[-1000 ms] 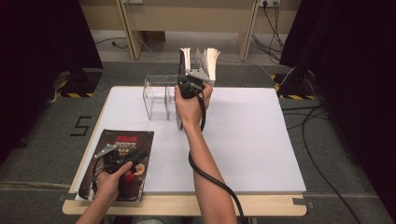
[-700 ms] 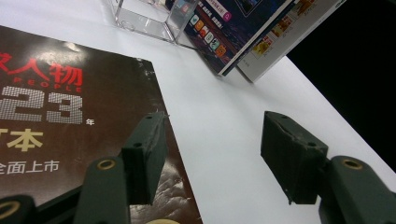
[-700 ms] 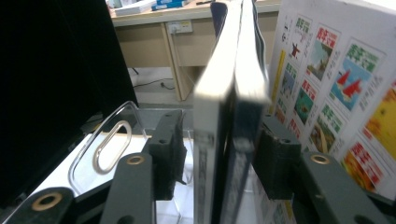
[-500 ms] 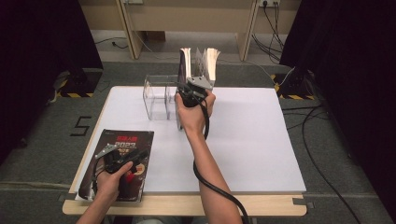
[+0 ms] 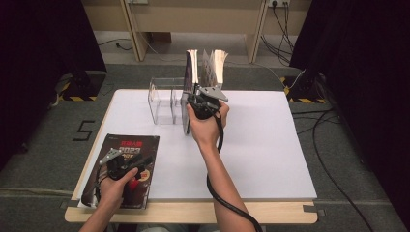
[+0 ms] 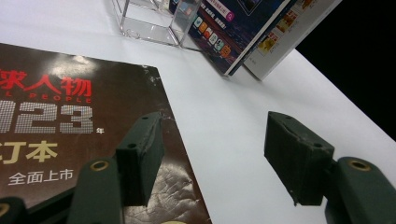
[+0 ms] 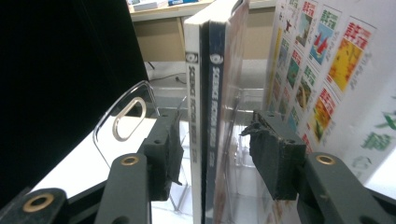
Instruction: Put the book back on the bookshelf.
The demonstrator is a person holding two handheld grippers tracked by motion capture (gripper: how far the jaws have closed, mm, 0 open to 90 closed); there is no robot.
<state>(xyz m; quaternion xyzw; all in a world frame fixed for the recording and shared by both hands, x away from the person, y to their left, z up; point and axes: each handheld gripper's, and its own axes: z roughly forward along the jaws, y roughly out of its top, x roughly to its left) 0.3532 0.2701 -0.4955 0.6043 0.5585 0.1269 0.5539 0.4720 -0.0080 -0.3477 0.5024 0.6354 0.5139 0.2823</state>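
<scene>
Fingers of right gripper [image 7: 215, 154] spread, just opening, two upright books [image 7: 210, 93] between them, not squeezed: letting go so rack [image 5: 167, 99] props them. Left gripper [image 6: 219, 158] fingers loose over magazine [image 6: 70, 107] on table [image 5: 251, 140].

the flat magazine [image 6: 70, 121] runs off the left gripper view's edge; upright magazines' [image 7: 210, 93] feet hidden.

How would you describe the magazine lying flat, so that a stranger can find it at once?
Start from the white table and go to its near left corner, under the left gripper. The dark magazine lies flat there, cover up, with red characters and a large 2023. The other magazines stand upright in the clear rack at the far edge.
</scene>
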